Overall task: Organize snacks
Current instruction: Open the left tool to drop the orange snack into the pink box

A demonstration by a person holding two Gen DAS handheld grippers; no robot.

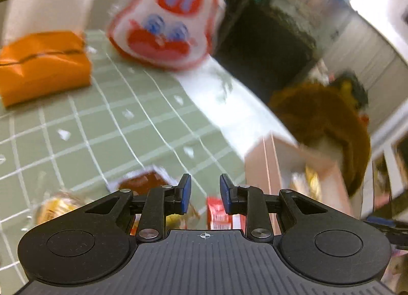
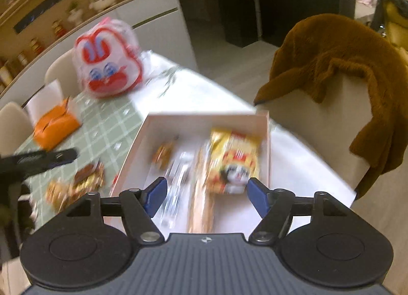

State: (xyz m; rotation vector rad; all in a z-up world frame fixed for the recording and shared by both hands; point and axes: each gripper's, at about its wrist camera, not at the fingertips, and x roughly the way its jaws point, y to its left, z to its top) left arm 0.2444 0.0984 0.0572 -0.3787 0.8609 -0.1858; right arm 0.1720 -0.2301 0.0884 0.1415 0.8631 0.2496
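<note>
**A:** Snacks first: where are they in the left wrist view?

**B:** Low in the frame, on the green checked tablecloth (image 1: 107,121). A brown packet (image 1: 142,180) lies just above the left gripper (image 1: 205,189), a red packet (image 1: 218,214) shows between its fingers at bottom centre, and a yellow wrapped snack (image 1: 54,208) sits at lower left. All are blurred.

**A:** And the tool?

**B:** Its blue pads stand a narrow gap apart, with nothing pressed between them. The red packet lies on the table beyond them.

**A:** What else?

**B:** An orange box (image 1: 43,65) at upper left, a red and white rabbit-face bag (image 1: 165,19) at top centre, the pale box (image 1: 275,162) at right, and a brown fuzzy coat (image 1: 323,116) above it.

**A:** Now the right wrist view.

**B:** The pale box (image 2: 204,119) fills the centre, open on top. Inside lie a yellow and red bag (image 2: 234,160) at right, a long tan packet (image 2: 201,193), a clear packet (image 2: 176,183) and a small orange snack (image 2: 163,153). Loose snacks (image 2: 76,183) lie on the tablecloth (image 2: 107,121) left of the box.

**A:** The right gripper (image 2: 207,197)?

**B:** Spread wide above the box, gripping nothing. The left gripper (image 2: 46,158) pokes in from the left edge, over the loose snacks. The rabbit-face bag (image 2: 107,63) sits at upper left, the orange box (image 2: 56,126) below it, the coat (image 2: 339,65) draped over a chair (image 2: 306,137) at right.
</note>
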